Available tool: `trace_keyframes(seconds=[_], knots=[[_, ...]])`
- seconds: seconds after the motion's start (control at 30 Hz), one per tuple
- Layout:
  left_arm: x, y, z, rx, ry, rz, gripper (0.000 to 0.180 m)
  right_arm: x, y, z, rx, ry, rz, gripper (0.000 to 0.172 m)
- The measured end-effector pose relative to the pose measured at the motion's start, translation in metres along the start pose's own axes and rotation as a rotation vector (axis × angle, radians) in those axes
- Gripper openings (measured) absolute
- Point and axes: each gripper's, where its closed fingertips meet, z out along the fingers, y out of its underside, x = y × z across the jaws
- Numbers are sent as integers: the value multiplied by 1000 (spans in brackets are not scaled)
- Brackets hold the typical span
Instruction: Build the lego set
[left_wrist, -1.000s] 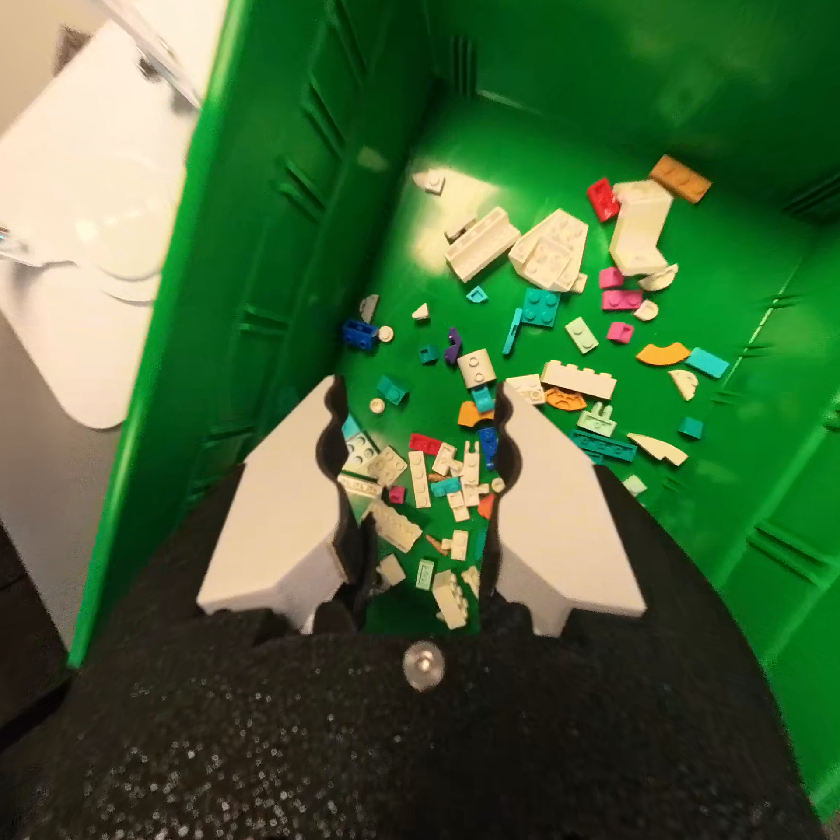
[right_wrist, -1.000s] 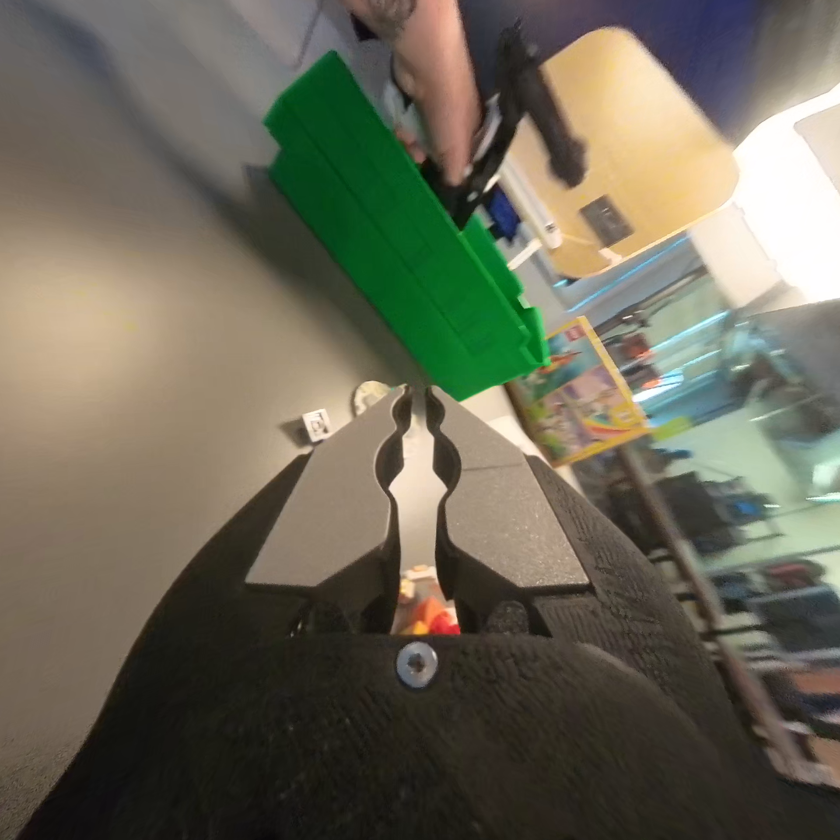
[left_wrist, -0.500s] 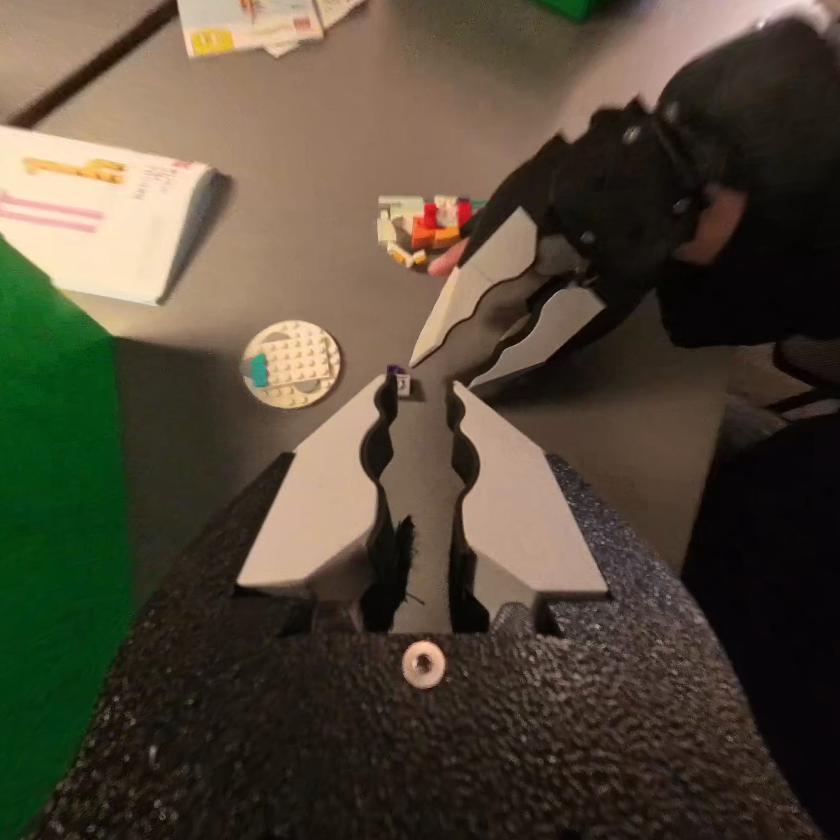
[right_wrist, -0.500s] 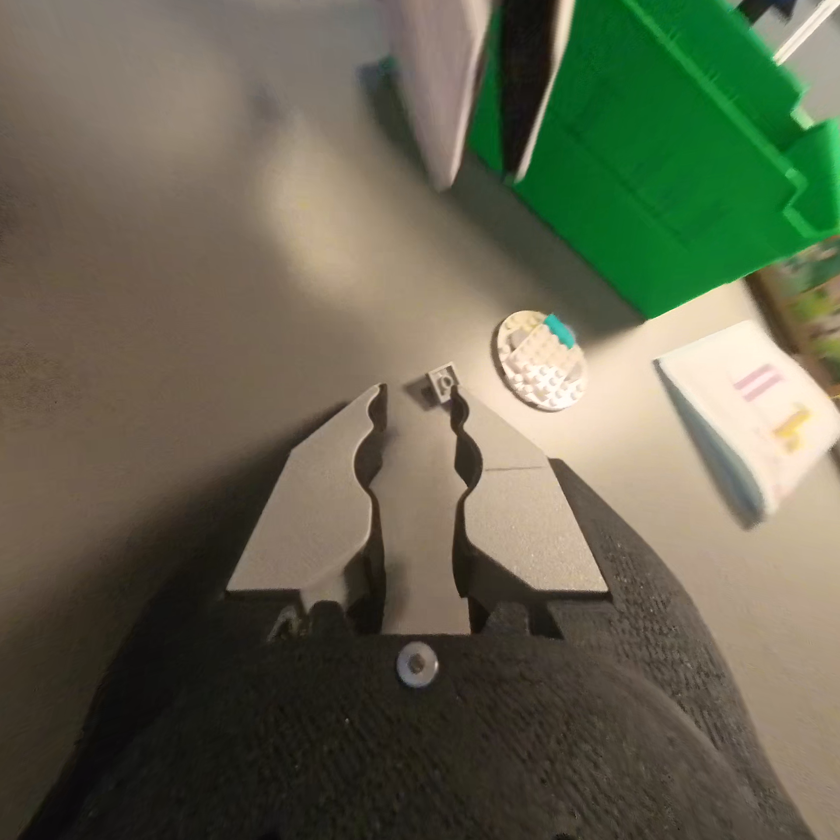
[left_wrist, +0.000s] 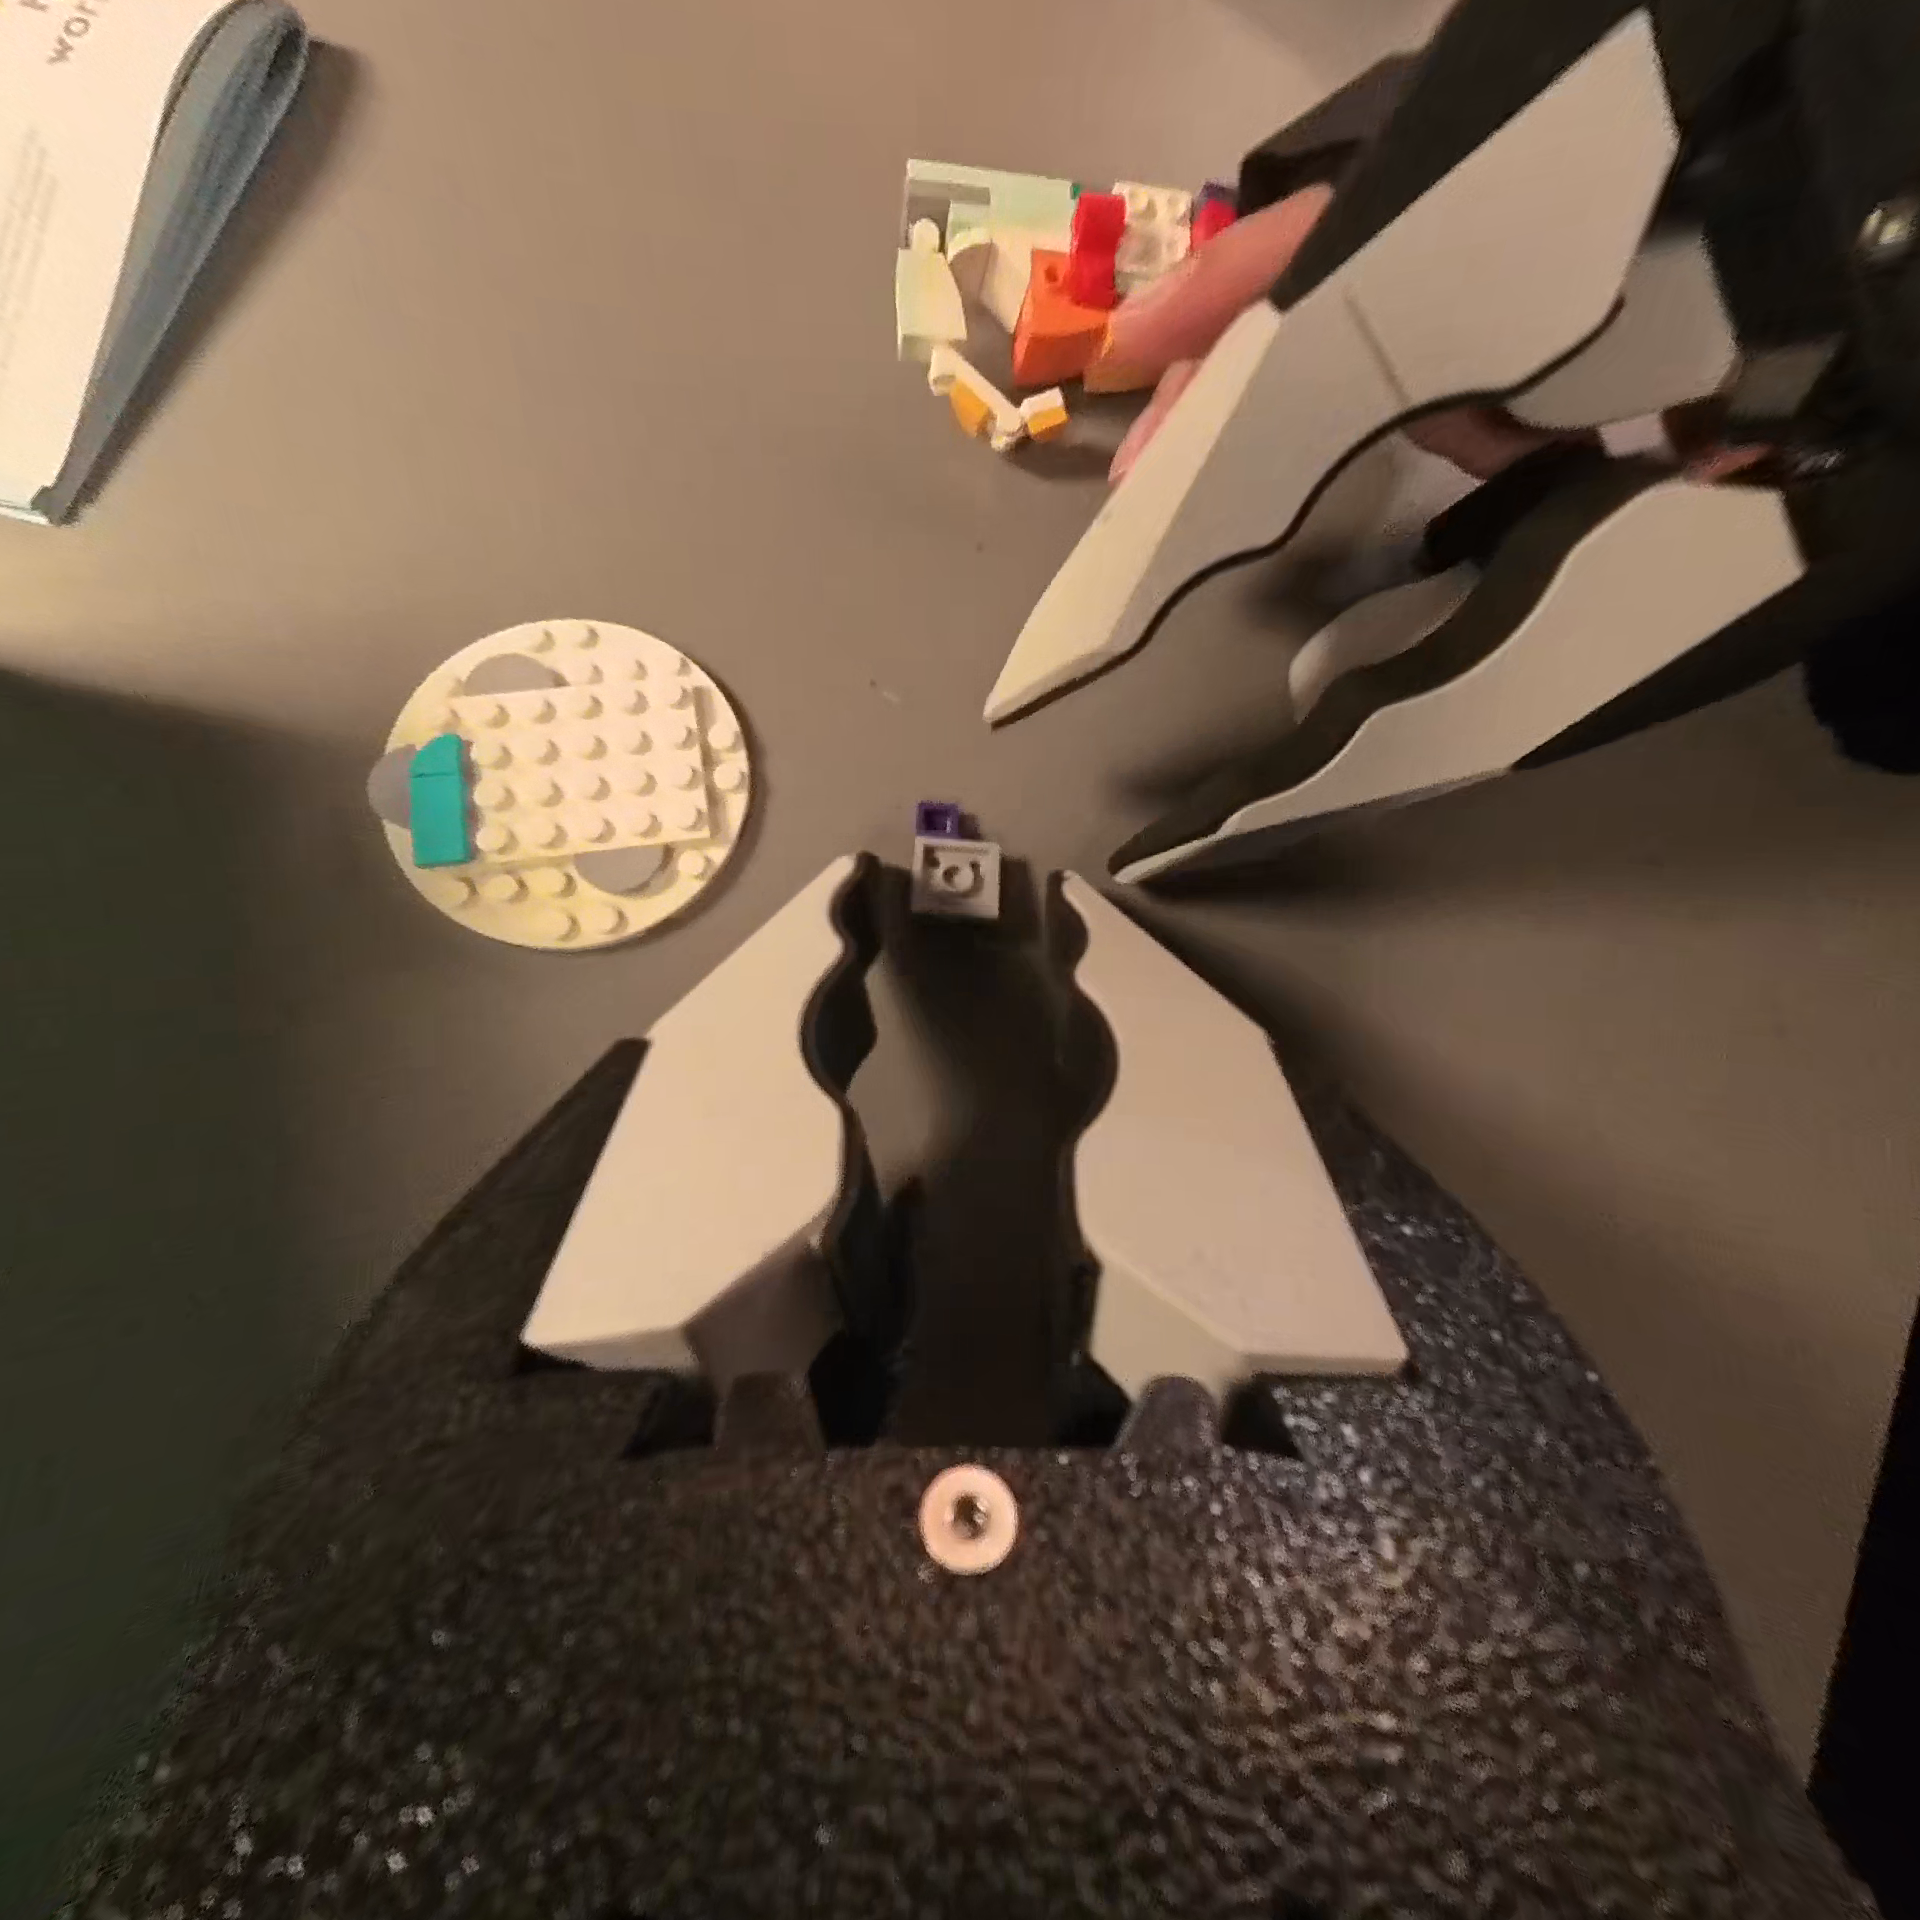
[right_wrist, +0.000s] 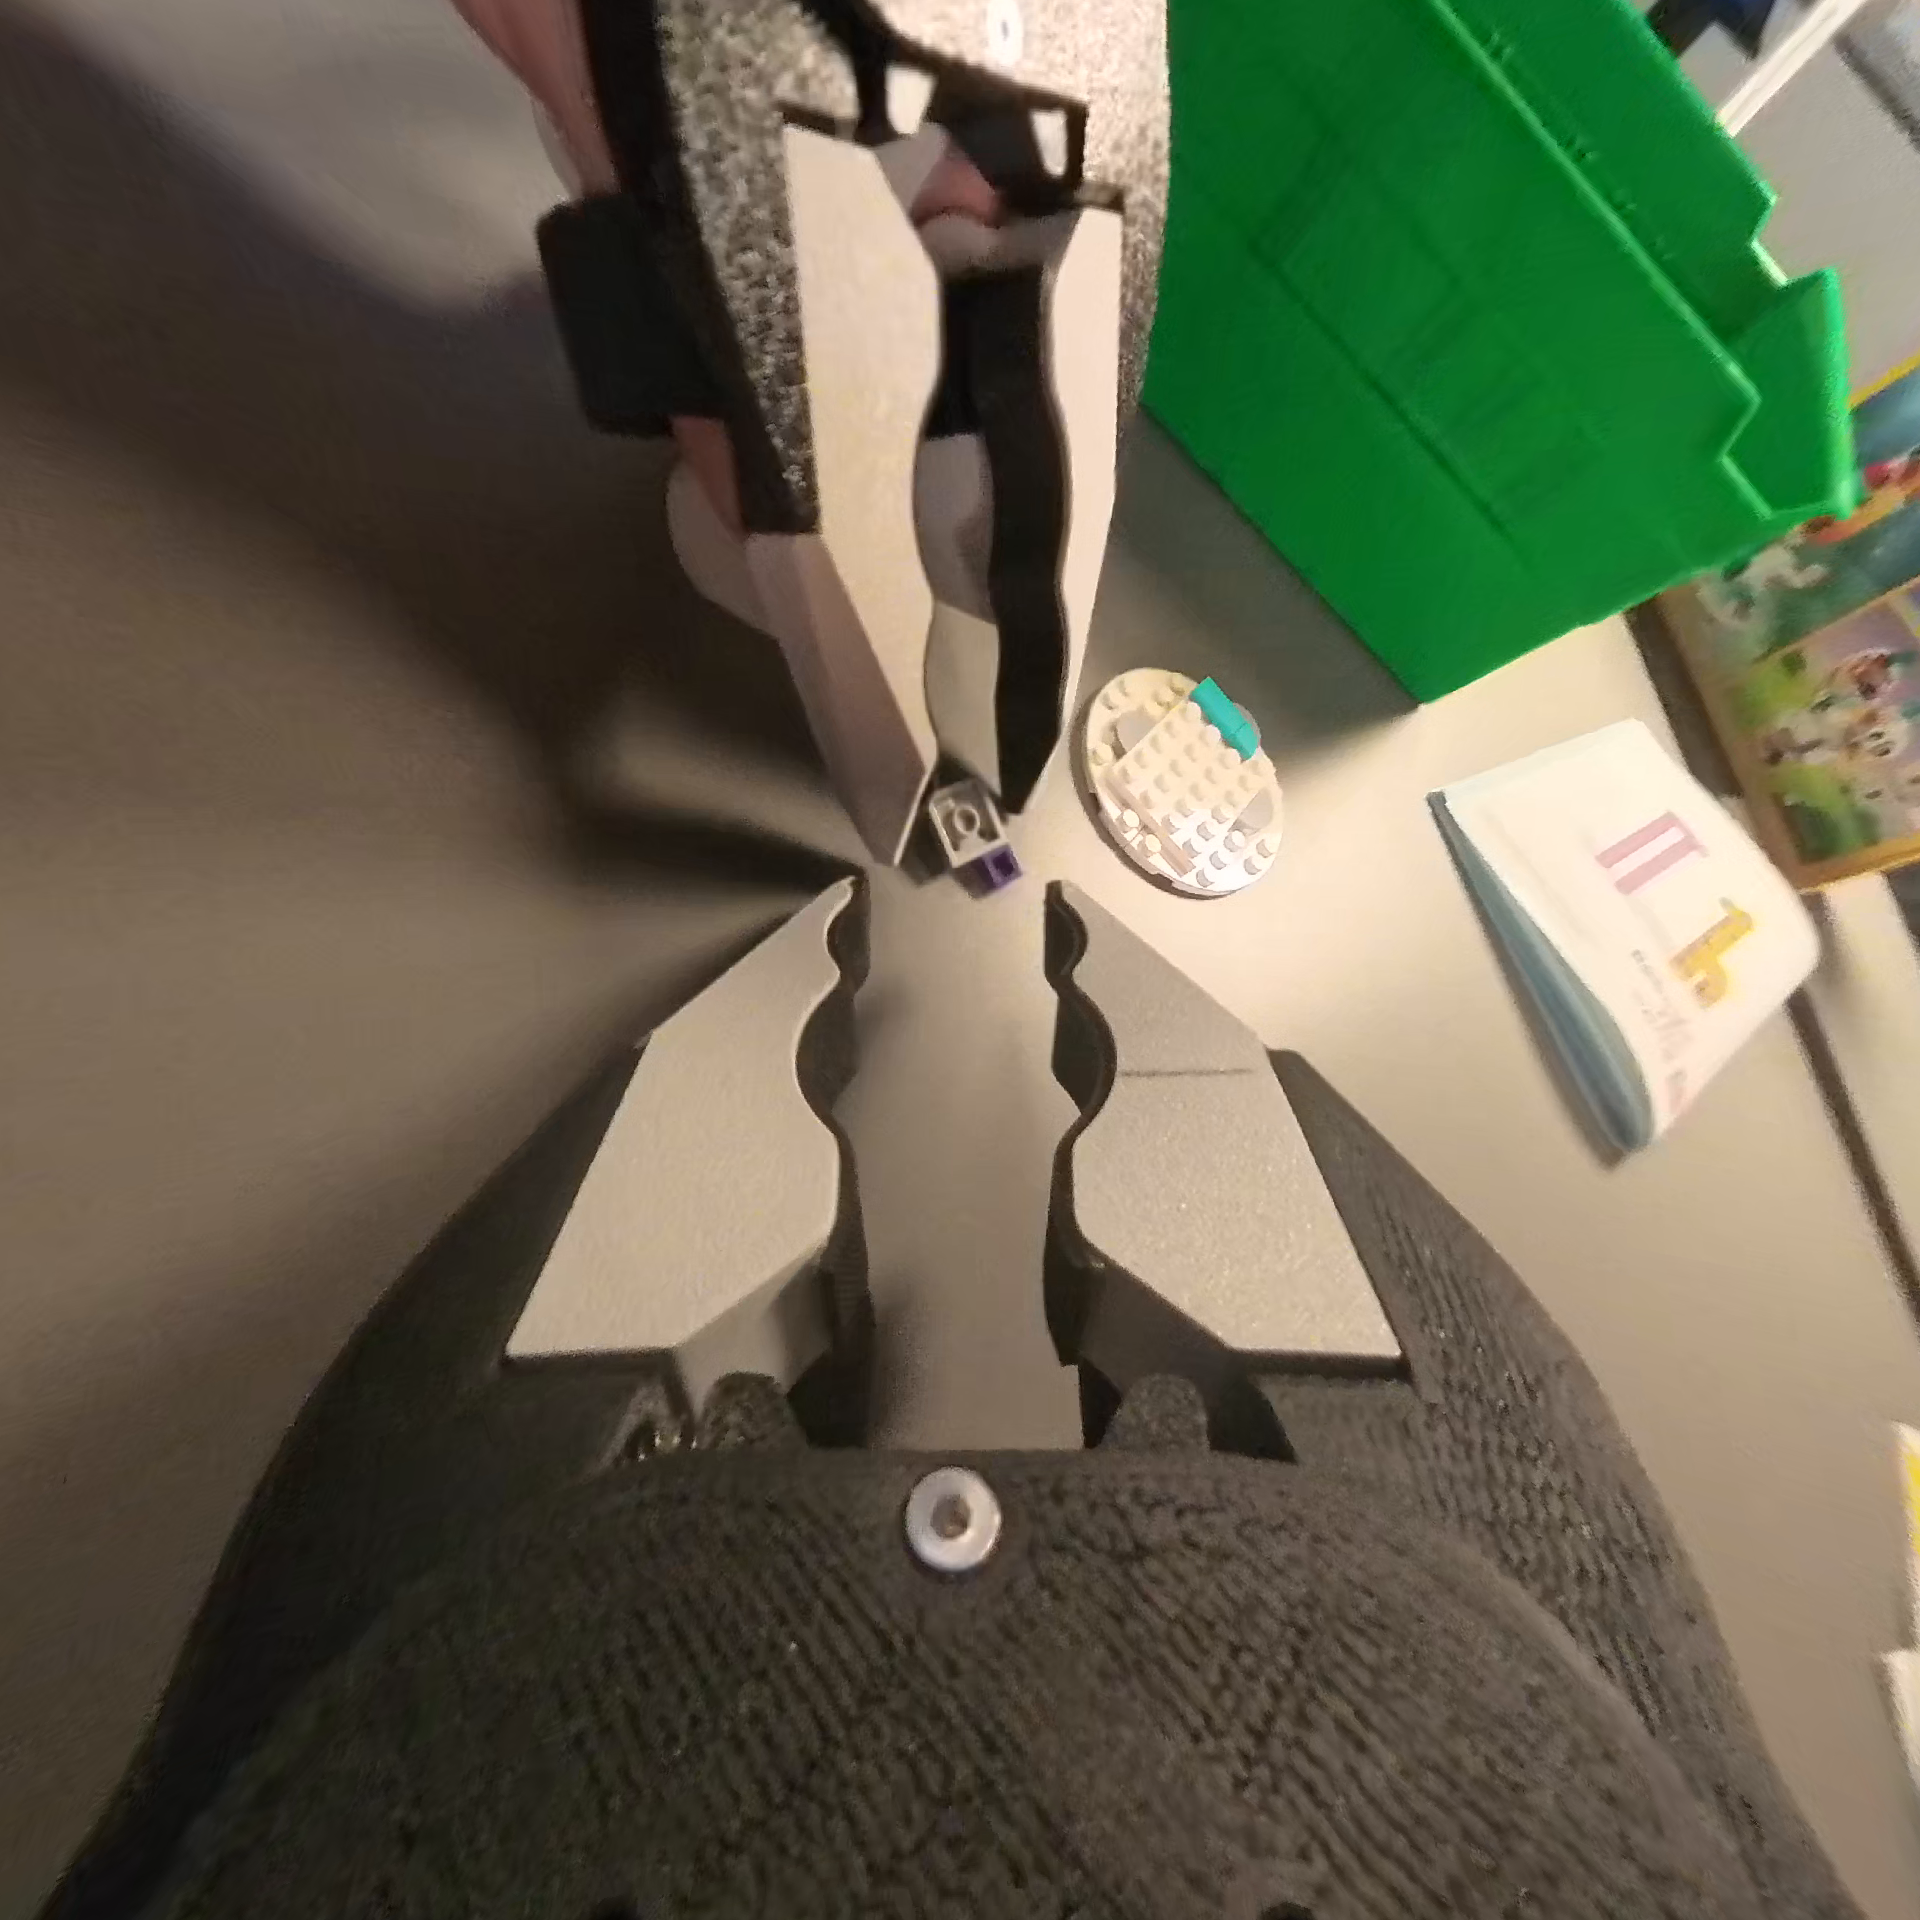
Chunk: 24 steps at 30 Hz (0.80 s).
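Dim, warm indoor light. Soft dark shadows spread over the counter (right_wrist: 312, 644) around both grippers. Radial motion blur smears the edges of both views; wide-angle distortion bends the green bin (right_wrist: 1455, 364).

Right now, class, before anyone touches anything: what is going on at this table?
A person works two hand-held grippers over a grey table. The left gripper has its tips either side of a small grey-and-purple brick piece lying on the table, with gaps showing between fingers and piece. The right gripper is open just short of the same piece. Beside it lie a round white studded plate, a booklet and a green bin.
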Motion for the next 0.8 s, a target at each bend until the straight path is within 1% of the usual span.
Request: trace_keyframes(seconds=[0.03,0.07,0.17,0.2,0.27,0.33,0.47,0.57,0.6,0.67,0.73,0.77,0.8], knots=[[0,0,1,3,6,-2,17,1,1,1,-11,17,-36,32],[0,0,1,7,4,1,14,1,2,1,-19,34,-74,31],[-2,-3,0,27,-8,-8,13,7,4,2,-39,114,-215,30],[1,-8,-2,61,18,-37,13,11,4,1,-46,154,-274,29],[12,-20,-9,135,125,-136,13,20,-1,-1,-47,253,-395,26],[21,-29,-16,191,219,-205,13,23,-8,-5,-29,316,-481,24],[32,-37,-27,242,323,-253,13,24,-19,-10,-6,384,-599,5],[31,-40,-29,265,304,-224,13,23,-19,-9,-20,373,-599,2],[32,-41,-31,282,284,-181,16,25,-18,-9,-28,375,-593,2],[31,-43,-32,307,184,-26,39,28,-16,-10,-49,380,-585,2],[29,-45,-34,331,1,249,43,29,-14,-10,-55,378,-573,1],[26,-46,-36,337,-112,392,43,29,-14,-11,-57,376,-568,1],[26,-47,-38,328,-207,532,38,29,-14,-11,-58,374,-565,1]])
